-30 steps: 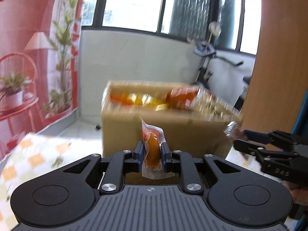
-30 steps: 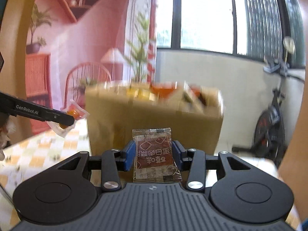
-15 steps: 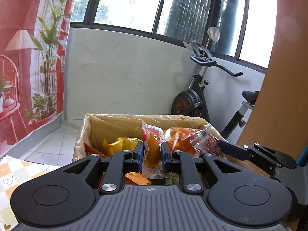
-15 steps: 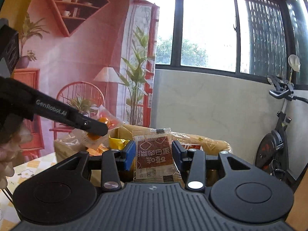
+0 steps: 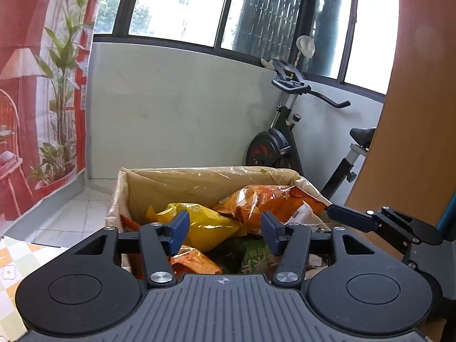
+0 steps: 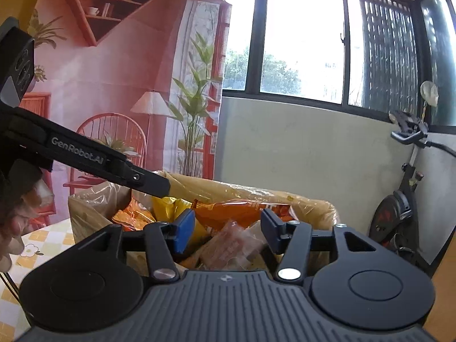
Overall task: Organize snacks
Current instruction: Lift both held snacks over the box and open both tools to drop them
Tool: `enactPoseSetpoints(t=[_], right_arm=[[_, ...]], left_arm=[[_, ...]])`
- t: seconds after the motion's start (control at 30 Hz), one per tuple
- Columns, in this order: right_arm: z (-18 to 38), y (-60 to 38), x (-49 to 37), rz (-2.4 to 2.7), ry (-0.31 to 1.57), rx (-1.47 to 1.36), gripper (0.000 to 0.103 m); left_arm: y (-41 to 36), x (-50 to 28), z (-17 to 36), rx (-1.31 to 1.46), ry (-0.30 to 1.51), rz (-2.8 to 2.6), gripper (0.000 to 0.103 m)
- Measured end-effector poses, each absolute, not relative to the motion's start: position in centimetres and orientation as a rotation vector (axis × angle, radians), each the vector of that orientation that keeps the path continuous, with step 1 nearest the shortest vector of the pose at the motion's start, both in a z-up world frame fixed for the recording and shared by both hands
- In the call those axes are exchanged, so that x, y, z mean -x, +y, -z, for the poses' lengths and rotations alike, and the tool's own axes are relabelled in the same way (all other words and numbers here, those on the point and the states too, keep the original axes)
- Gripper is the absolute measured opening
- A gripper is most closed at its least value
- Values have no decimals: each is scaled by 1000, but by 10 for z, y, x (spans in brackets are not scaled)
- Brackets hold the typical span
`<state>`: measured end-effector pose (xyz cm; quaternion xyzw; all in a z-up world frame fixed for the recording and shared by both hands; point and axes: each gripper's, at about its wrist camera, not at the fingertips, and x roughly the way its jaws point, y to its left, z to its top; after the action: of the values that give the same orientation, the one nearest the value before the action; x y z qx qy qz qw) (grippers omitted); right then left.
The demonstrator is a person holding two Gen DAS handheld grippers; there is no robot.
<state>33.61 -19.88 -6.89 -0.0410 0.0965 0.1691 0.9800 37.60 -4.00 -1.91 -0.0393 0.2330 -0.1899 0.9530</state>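
Note:
A cardboard box (image 5: 176,183) lined with clear plastic holds a yellow bag (image 5: 205,222), an orange crisp bag (image 5: 268,199) and a green packet (image 5: 253,259). My left gripper (image 5: 225,228) hovers over the box, its jaws opening with nothing between them. In the right wrist view the same box (image 6: 313,208) lies below my right gripper (image 6: 228,225), whose jaws are opening too. A blurred red-brown packet (image 6: 230,246) sits loose beneath them, and the pads do not touch it. The orange sausage packet is out of sight. One finger (image 5: 350,216) of the right gripper reaches over the box's right side.
An exercise bike (image 5: 285,142) stands behind the box by a grey wall. A printed red backdrop (image 5: 42,114) hangs at the left and a wooden panel (image 5: 413,114) rises at the right. A checked tablecloth (image 5: 11,259) covers the table. A hand (image 6: 11,228) holds the left tool.
Both grippers travelled forward over the box, then their jaws parted. The sausage packet has left the left jaws and the red-brown packet has dropped out of the right jaws.

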Motion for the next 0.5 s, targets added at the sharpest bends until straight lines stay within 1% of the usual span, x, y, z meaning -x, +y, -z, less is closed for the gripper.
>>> enactPoseSetpoints(t=[0.27,0.5], right_arm=[[65,-208,-309,-314,194,48,57],[75,-220,-275,-283,213,7,57]], left_arm=[[-23,-346,12,66,474,344,58],[-8,-314,22,67,476,322,58]])
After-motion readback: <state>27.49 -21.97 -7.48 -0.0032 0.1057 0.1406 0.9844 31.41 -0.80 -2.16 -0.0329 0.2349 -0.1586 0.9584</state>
